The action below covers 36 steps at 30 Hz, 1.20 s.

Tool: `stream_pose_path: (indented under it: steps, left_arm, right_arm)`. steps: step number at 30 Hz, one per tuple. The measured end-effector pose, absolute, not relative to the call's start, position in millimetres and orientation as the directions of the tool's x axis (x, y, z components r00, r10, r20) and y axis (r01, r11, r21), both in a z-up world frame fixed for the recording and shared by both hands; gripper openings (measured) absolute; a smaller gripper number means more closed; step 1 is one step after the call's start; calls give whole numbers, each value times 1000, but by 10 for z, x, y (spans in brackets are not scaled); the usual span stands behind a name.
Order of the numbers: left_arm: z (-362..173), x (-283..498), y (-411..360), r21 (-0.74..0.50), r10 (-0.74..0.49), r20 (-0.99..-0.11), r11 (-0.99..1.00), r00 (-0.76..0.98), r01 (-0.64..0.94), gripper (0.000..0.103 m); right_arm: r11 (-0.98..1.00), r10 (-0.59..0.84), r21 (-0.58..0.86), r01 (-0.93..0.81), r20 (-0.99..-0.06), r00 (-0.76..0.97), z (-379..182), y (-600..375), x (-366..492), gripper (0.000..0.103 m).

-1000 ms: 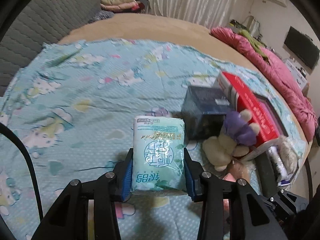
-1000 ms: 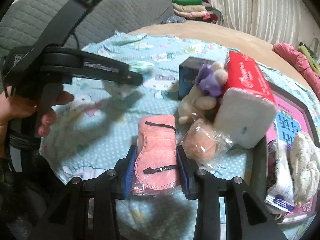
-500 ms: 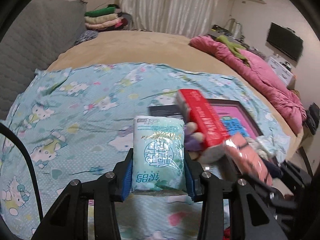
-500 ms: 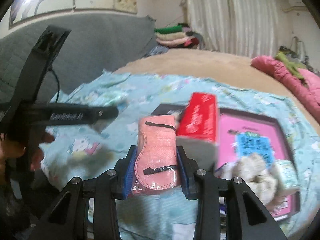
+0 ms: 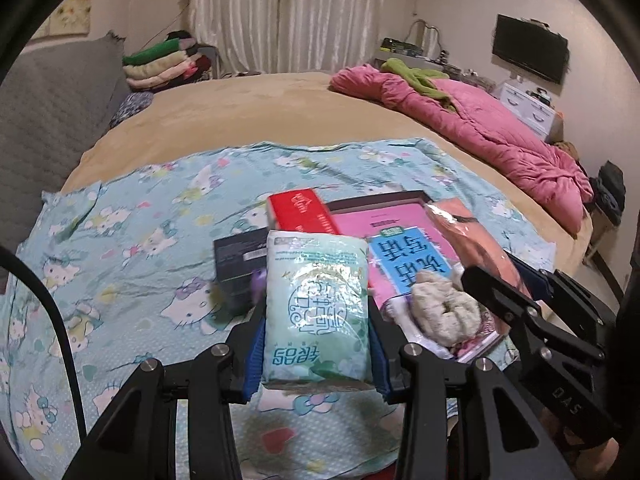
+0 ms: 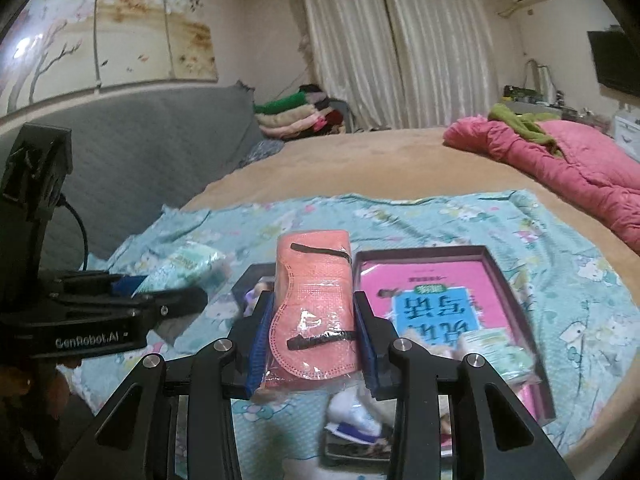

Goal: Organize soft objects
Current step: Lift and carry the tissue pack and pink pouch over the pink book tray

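Both grippers had risen off the cartoon-cat sheet (image 5: 132, 248) since a second earlier, each carrying its load, so the far curtains and the wall now filled the upper part of both views. At the left wrist, the left gripper (image 5: 316, 344) was closed on a pale green tissue pack (image 5: 318, 308), its blue pads pressing the pack's two long sides, and the pack stood upright in the air above the sheet. At the right wrist, the right gripper (image 6: 312, 344) was clamped on a pink mask packet (image 6: 314, 308) in clear wrap, likewise held upright between blue pads. Below them the dark-rimmed tray (image 6: 516, 304) lay on the sheet with a pink and blue booklet (image 5: 408, 264) inside it, and a beige fuzzy cloth (image 5: 444, 312) rested on its near end. A red box (image 5: 304, 212) and a dark box (image 5: 240, 252) sat just left of the tray. A pink quilt (image 5: 480, 128) lay bunched along the far right edge of the bed.
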State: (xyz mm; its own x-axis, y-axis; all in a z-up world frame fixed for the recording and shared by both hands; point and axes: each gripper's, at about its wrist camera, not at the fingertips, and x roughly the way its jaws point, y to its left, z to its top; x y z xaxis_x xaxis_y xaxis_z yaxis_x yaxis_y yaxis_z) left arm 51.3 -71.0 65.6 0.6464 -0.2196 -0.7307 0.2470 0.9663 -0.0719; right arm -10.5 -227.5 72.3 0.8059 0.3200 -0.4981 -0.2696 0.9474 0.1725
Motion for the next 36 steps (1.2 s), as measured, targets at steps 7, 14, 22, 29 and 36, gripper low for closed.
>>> stream_pose_path:
  steps: [7, 14, 22, 29, 36]
  left_arm:
    - [681, 554, -1075, -34, -219, -740, 956, 636, 290, 43]
    - [586, 610, -1467, -13, -241, -760, 934, 603, 358, 43]
    - [308, 716, -1835, -33, -272, -807, 908, 525, 419, 43]
    - [40, 794, -2100, -34, -275, -842, 885, 464, 464, 43]
    - [-144, 920, -2169, -40, -267, -859, 886, 437, 462, 43]
  right_arm:
    - [959, 274, 202, -199, -472, 838, 733, -2635, -67, 39]
    - [966, 211, 236, -109, -468, 858, 685, -3015, -2, 39]
    - [963, 155, 269, -22, -482, 863, 590, -3337, 46, 39]
    - [962, 124, 272, 23, -510, 851, 474, -3508, 88, 39]
    - [966, 148, 259, -3, -541, 828, 366, -3454, 150, 40]
